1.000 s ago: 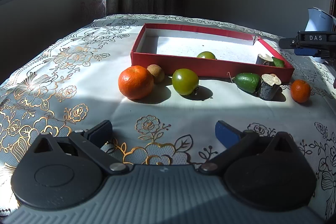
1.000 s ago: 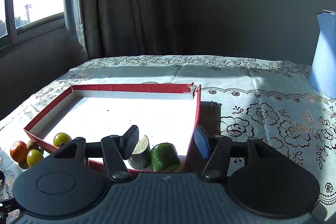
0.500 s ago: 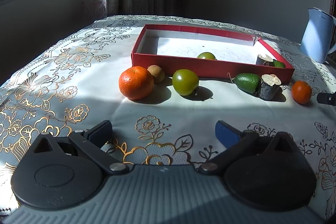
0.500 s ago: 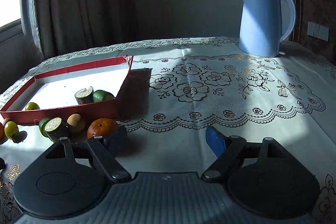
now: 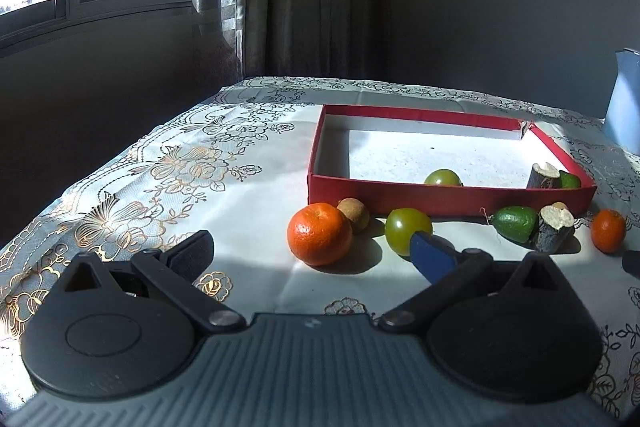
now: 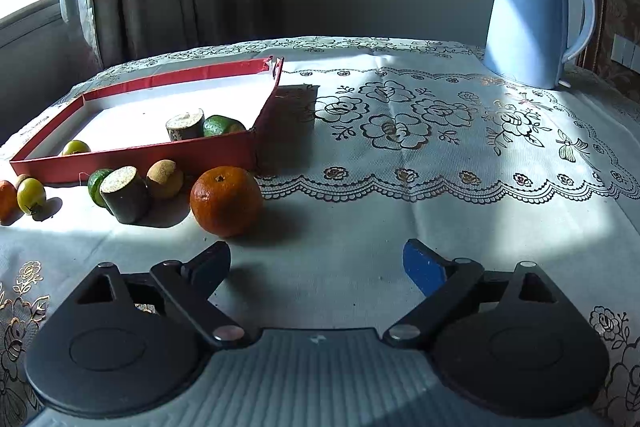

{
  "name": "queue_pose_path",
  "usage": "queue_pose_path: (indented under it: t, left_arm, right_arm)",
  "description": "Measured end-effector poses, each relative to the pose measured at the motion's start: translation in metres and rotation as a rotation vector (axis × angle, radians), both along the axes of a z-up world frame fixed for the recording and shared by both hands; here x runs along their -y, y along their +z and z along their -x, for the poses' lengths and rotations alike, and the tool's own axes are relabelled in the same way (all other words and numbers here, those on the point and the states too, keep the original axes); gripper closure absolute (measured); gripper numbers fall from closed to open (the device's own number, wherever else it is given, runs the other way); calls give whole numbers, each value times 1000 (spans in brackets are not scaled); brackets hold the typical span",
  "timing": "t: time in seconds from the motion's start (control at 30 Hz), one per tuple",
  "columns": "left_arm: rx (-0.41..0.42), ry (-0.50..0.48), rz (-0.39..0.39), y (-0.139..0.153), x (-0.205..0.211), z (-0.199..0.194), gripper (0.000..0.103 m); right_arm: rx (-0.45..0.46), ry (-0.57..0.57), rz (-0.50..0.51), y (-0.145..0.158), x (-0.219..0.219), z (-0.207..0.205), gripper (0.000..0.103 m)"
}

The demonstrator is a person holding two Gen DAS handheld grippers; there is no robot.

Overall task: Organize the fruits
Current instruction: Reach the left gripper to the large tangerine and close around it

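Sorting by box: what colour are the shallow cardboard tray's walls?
The shallow cardboard tray has red walls and a white floor, clearest in the left wrist view.

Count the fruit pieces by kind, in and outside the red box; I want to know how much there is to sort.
Oranges: 2
Round green fruits: 2
Green halves: 2
Dark cut stubs: 2
Small brown fruits: 2
Total: 10
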State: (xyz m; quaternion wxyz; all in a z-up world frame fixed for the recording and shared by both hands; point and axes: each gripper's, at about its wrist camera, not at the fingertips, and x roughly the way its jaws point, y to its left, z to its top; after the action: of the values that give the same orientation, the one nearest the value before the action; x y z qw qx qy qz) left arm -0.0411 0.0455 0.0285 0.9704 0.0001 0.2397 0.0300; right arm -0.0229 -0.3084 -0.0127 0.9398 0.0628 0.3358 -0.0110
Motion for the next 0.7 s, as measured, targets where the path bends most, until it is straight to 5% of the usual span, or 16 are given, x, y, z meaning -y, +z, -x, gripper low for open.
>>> queue_pose_path:
  t: [0.47,0.7]
  left_arm:
    - [-137,20,-147,-20,1,-57,4]
    - [-165,18,-53,-23,-12,-62,9]
  right_arm:
    - [-3,3,-21,-1,2,-1,7]
    - [-2,3,-24,-1,2,-1,6]
